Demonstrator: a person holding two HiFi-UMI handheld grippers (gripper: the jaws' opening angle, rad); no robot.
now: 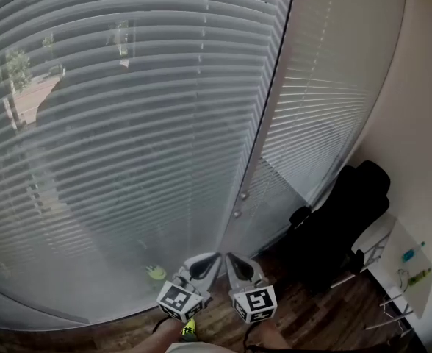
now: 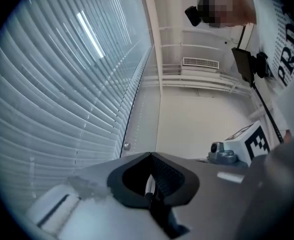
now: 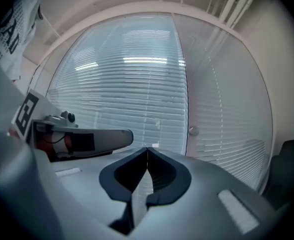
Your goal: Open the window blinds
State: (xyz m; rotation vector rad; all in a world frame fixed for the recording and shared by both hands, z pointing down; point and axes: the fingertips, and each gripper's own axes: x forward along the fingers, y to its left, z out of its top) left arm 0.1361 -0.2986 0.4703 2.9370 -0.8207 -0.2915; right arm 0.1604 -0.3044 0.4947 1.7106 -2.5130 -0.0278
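stage: not started | blinds (image 1: 128,123): down over both panes, facing the person, untouched | left gripper (image 1: 213,257): jaws pressed together, empty | right gripper (image 1: 230,257): pressed together, empty | remaining: likely whole opening

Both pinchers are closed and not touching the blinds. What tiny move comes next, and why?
Probably bring the right gripper closer to the blinds and open its jaws. It and the left gripper are both shut and empty, stopping short of the blinds, which look mostly closed. No cord or wand is clear enough to pick out yet.
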